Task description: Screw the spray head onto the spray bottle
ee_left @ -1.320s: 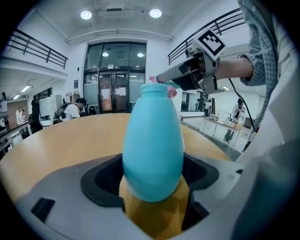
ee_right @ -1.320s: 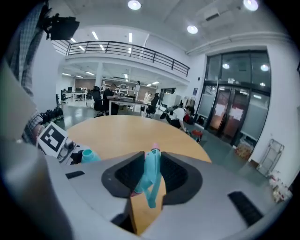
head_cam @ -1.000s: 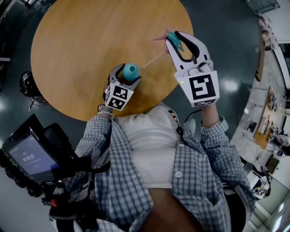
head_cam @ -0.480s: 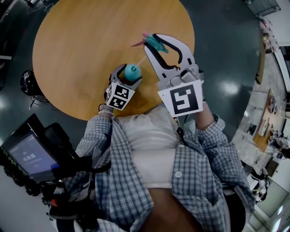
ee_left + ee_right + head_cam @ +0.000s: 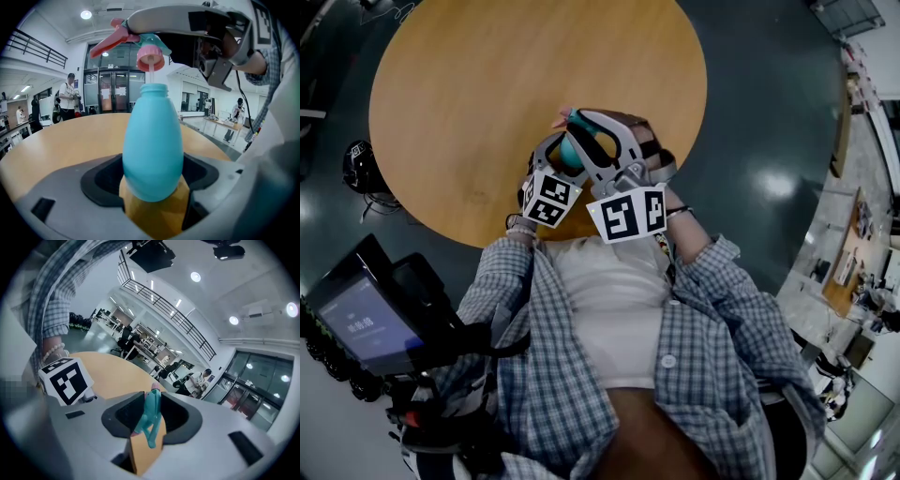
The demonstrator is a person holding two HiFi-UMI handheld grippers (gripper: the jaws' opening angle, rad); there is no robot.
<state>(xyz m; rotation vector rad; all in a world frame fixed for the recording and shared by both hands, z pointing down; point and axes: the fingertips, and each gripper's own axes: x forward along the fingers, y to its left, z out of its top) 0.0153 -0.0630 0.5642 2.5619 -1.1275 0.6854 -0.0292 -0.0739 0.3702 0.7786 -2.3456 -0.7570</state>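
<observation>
Over a round wooden table (image 5: 469, 84), the head view shows the left gripper (image 5: 555, 150) clamped on a teal spray bottle (image 5: 573, 150) above the table's near part. The right gripper (image 5: 581, 120) hangs just above it, jaws closed on the spray head (image 5: 565, 116), whose pink trigger points left.

From the left gripper view, both jaws press the bottle's rounded body. Its open neck stands upright, the spray head's pink collar sits just above the neck without touching it, and the thin tube reaches down to the mouth.

From the right gripper view, the jaws pinch the teal spray head between them. The left gripper's marker cube (image 5: 65, 380) sits at left, below a checked sleeve (image 5: 61, 291).
</observation>
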